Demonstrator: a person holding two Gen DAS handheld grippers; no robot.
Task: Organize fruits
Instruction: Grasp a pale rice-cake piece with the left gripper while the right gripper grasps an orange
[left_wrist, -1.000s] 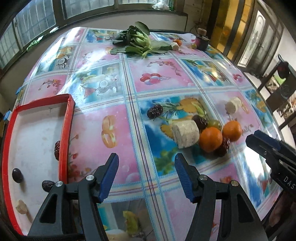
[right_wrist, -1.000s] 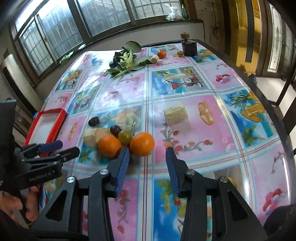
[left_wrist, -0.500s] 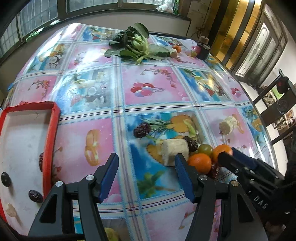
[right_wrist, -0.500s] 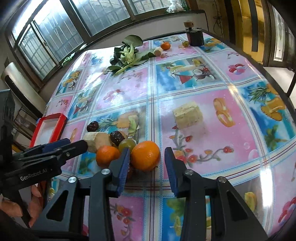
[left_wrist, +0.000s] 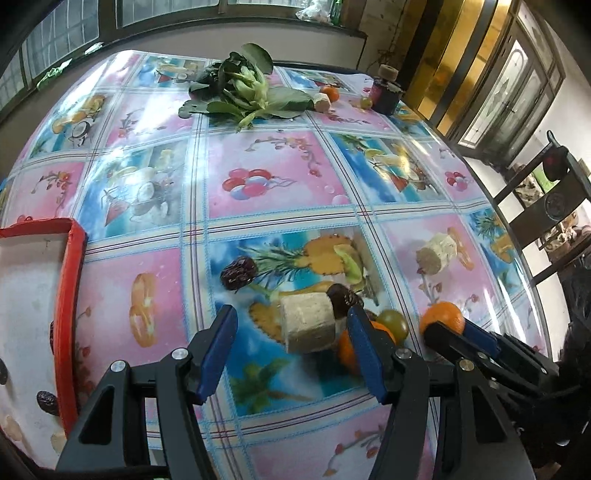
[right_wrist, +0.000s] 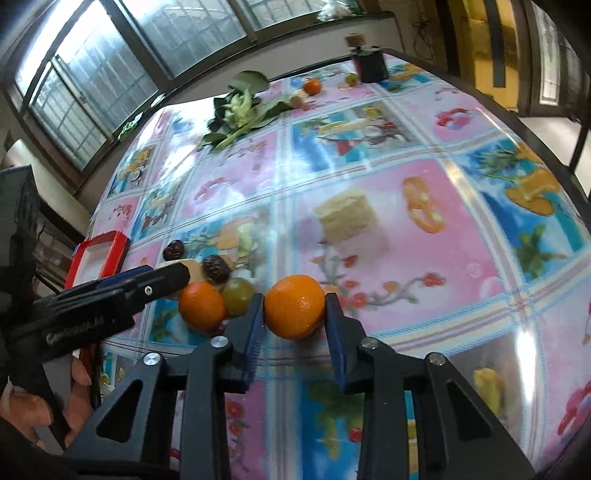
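Note:
A fruit pile lies on the patterned tablecloth: two oranges, a green grape, dark dates and a pale cylindrical chunk. My right gripper is shut on the right-hand orange, its blue pads against both sides. The other orange sits just left of it. My left gripper is open, and the pale chunk lies between its fingertips. A lone date sits further left. The red-rimmed tray at the left holds a few dates and pale pieces.
A second pale chunk lies apart to the right. Leafy greens, a small orange and a dark jar stand at the table's far end. A dark chair stands past the right edge.
Both grippers moved forward into the fruit pile. The right gripper's fingers closed in onto the orange. The left gripper came up around the pale chunk and stayed open.

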